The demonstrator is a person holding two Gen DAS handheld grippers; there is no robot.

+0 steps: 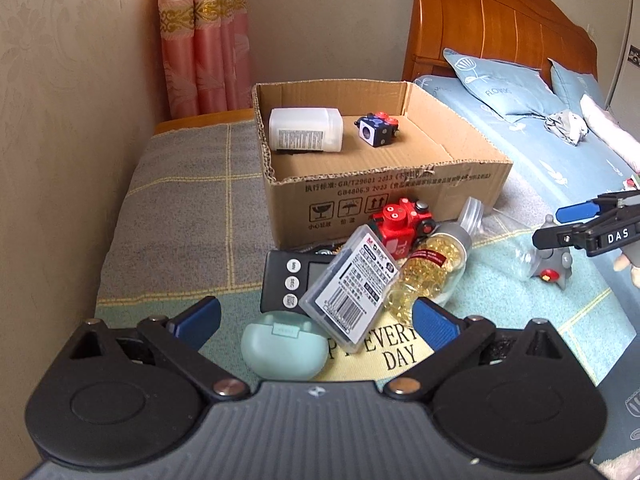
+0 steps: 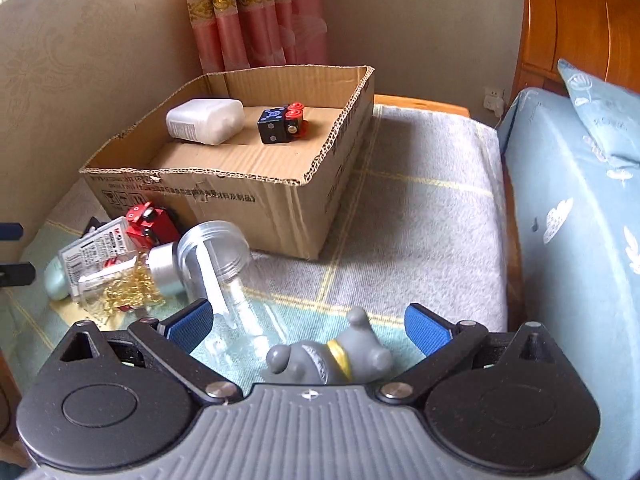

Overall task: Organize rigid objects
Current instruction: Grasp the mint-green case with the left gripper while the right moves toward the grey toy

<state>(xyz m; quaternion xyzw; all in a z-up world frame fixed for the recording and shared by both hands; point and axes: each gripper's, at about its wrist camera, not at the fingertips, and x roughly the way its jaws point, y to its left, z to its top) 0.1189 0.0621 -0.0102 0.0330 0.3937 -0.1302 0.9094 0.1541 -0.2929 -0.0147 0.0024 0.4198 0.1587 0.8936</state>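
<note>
A cardboard box (image 1: 400, 196) (image 2: 256, 200) holds a white bottle (image 1: 306, 129) (image 2: 205, 121) and a dark blue cube toy (image 1: 378, 127) (image 2: 282, 122). In front of it lies a pile: a red toy car (image 1: 402, 224) (image 2: 150, 220), a flat clear case (image 1: 352, 286) (image 2: 96, 248), a bottle of yellow capsules (image 1: 428, 276) (image 2: 132, 284), a black timer (image 1: 294, 280) and a mint green case (image 1: 284, 350). My left gripper (image 1: 316, 320) is open just above the mint case. My right gripper (image 2: 308, 322) (image 1: 576, 220) is open over a grey figurine (image 2: 320, 356) (image 1: 556, 268), beside a clear empty jar (image 2: 224, 276).
The objects lie on a grey and teal checked blanket (image 1: 180, 216) (image 2: 420, 216). A wall and pink curtain (image 1: 204, 40) stand behind the box. A bed with blue sheets (image 1: 540, 152) (image 2: 580, 220) and a wooden headboard (image 1: 500, 20) lies to the right.
</note>
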